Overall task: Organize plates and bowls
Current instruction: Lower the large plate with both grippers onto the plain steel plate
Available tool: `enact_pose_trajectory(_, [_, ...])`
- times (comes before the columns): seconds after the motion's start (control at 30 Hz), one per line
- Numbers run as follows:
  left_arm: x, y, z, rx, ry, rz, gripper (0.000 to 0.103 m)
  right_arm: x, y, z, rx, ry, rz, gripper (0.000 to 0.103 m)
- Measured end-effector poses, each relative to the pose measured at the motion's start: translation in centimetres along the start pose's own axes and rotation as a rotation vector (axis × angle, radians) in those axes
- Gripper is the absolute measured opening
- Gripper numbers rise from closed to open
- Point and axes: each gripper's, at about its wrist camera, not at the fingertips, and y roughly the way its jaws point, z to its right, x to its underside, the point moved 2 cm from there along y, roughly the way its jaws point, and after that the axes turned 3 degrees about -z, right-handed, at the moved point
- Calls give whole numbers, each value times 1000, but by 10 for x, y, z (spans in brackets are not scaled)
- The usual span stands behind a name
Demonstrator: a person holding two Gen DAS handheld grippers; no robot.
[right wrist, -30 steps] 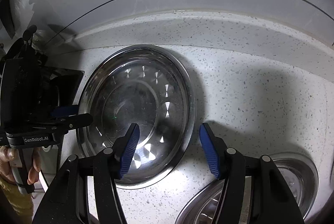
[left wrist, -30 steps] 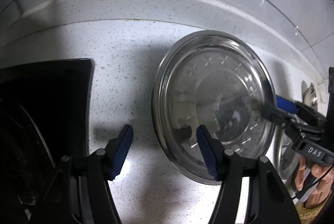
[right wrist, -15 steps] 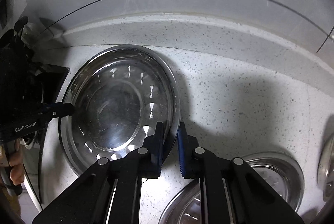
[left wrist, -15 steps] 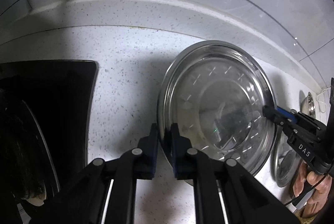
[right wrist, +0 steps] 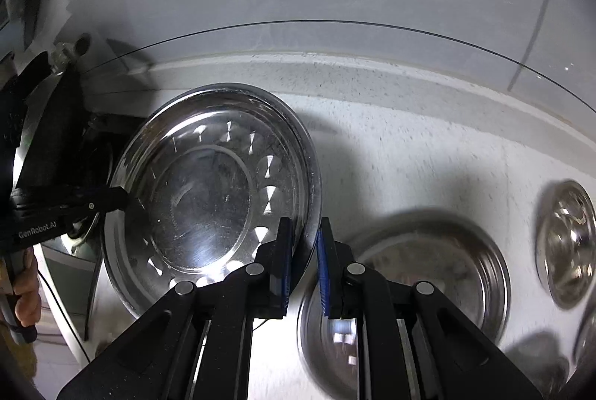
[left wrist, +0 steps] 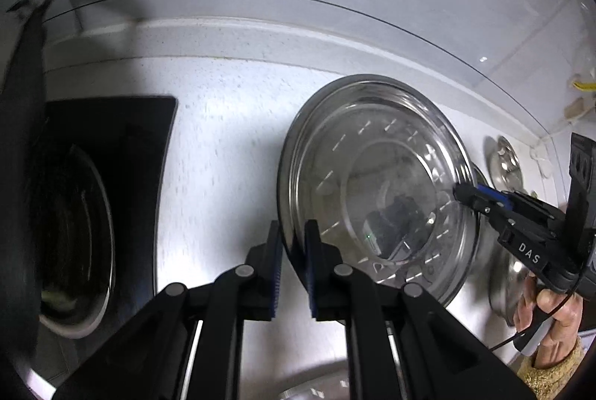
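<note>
Gripping the large round steel plate (left wrist: 376, 187) at opposite rims: left gripper (left wrist: 292, 251) and right gripper (right wrist: 303, 251) both clamped on it, probably sharing weight. Held above speckled white counter (left wrist: 223, 146), near smaller steel bowl (right wrist: 424, 273).

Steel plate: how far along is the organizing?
Done: nothing looks stacked yet. In hand: the large steel plate is pinched at opposite rims by the left tongs and the right tongs, apparently lifted off the speckled counter. Left: a second plate and a small bowl sit separately on the counter.
</note>
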Motion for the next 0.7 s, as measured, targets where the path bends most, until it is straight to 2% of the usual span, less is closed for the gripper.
enact_pose_trajectory(0.3, [84,-53,18,54,13,21,11,64,-71,-23,-36,-46,58,12])
enact_pose_trajectory(0.5, [149,-88,15,86,3,35,11,116,-115,-41,-74,-96,80,12])
enact_pose_trajectory(0.7, [215,-85,-7,100,-40,1,11,163,-113,-65,-115,-143,48,12])
